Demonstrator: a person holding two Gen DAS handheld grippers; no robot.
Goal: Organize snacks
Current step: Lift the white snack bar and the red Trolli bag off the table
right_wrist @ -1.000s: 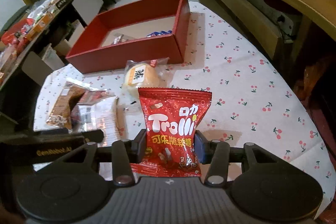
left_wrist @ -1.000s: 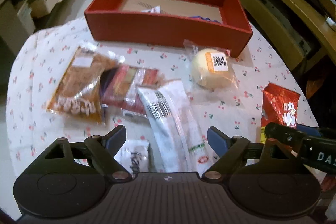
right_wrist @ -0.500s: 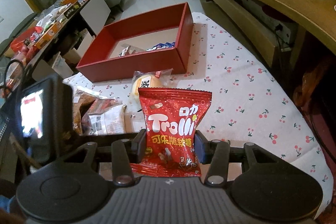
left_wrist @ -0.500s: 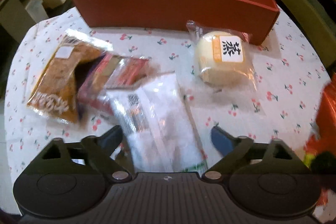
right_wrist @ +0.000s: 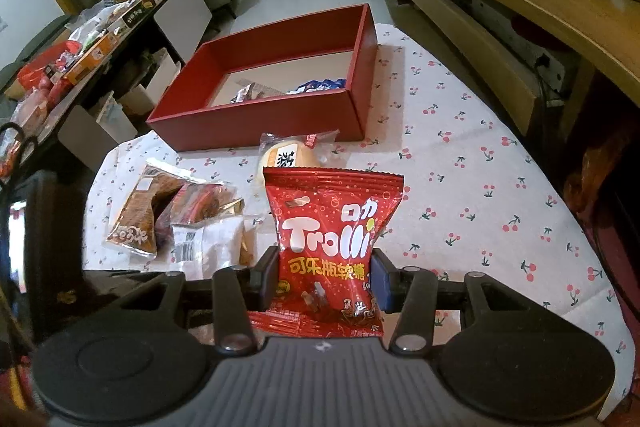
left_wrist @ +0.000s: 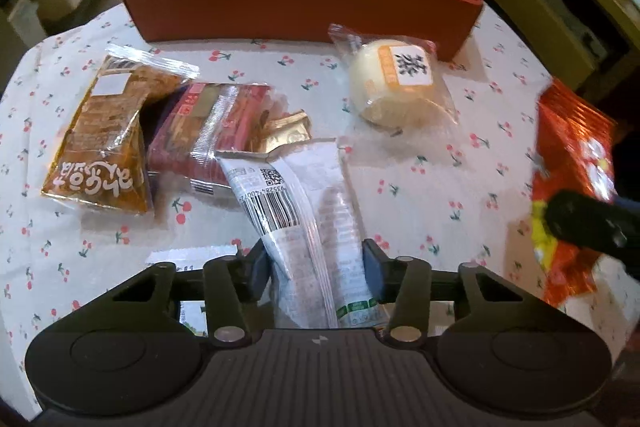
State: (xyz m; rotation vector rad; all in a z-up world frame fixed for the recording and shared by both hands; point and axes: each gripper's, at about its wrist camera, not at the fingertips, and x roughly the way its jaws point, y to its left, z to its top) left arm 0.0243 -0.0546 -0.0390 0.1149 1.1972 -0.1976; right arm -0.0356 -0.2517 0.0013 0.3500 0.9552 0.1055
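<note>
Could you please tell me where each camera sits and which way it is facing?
Left wrist: on the left gripper, facing the red box; jaws closed on a white packet.
Right wrist: on the right gripper, held higher, facing the same box; jaws closed on a red candy bag.
Both show the box, the bun and the cherry tablecloth.

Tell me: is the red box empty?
No: the right wrist view shows wrapped snacks already lying inside the red box.
</note>
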